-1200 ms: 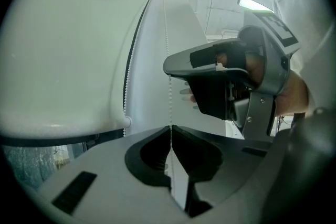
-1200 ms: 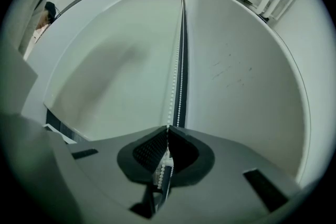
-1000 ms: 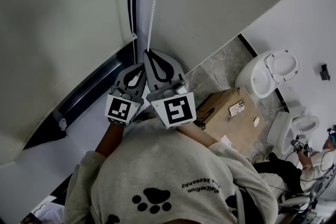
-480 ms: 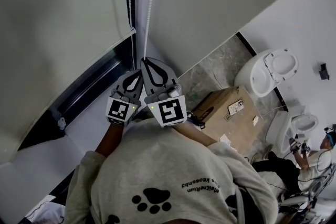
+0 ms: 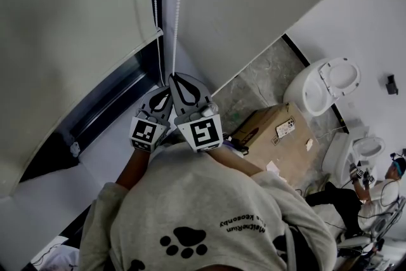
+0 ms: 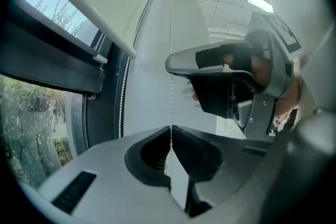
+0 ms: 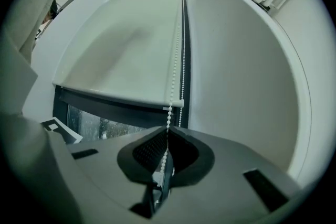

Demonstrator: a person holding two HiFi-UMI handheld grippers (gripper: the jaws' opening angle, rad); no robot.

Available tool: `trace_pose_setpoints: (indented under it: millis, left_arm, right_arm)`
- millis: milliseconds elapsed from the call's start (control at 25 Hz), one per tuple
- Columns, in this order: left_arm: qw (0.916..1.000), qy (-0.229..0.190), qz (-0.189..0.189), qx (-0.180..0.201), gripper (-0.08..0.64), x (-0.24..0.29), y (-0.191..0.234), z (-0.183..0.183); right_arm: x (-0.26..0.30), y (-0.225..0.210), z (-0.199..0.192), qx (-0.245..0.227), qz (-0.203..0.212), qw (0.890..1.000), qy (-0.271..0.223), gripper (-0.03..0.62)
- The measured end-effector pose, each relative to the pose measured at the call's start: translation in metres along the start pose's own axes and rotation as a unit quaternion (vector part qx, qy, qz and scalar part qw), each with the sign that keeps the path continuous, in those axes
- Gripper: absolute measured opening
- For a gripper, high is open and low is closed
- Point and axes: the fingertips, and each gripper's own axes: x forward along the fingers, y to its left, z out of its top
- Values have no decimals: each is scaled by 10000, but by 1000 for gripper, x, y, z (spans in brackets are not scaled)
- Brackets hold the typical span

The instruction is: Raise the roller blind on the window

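Note:
The pale roller blind [image 5: 70, 22] hangs over the window, and its bottom bar [image 7: 113, 98] leaves a strip of glass [image 7: 97, 126] showing. A white bead chain [image 5: 177, 16] drops beside it in two strands. My right gripper [image 5: 172, 76] is shut on one strand [image 7: 169, 113], which runs on down between its jaws. Just below and left of it, my left gripper [image 5: 167, 89] is shut on the chain [image 6: 171, 92] too. In the left gripper view my right gripper [image 6: 169, 65] sits above my left gripper [image 6: 169, 131]. The second strand [image 6: 122, 107] hangs free by the dark frame.
The dark window frame [image 5: 101, 112] and white sill [image 5: 104, 152] lie below the blind. On the stone floor at right stand a cardboard box [image 5: 276, 136] and two white toilets [image 5: 323, 89]. Another person [image 5: 374, 197] sits at the far right.
Both grippers have come down together with the chain in them. The blind's bottom bar has risen a little in the head view.

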Motion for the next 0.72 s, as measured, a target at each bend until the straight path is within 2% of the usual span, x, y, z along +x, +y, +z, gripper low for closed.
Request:
trace_pose_setpoints:
  millis: [240,400,520,560,600,720]
  left_arm:
    - [9999,99,42,-49,18,-2,3,-10]
    - [9997,235,52,-8,20,-5,3,-10]
    - [9991,353,15,-232,23,-16,3,-2]
    - [9988,352,3,-334,52,-21,5,2]
    - [9986,323,-36,-428,89,-26,8,8]
    - [9980,74,-220,-586,104,-41,13,39]
  right_arm:
    - [1,1,-9,144,28,9999,57,14]
    - [0,1,-4,79,68,9999,-53,14]
    - [-3,1,-3,147,59,9999,-16,14]
    - [-3,0,-3,199,51,9998,-3,14]
    - [-3,-1,-3,241,47,9997,5,14]
    - [-4,-2,-5,276,61,9996,22,14]
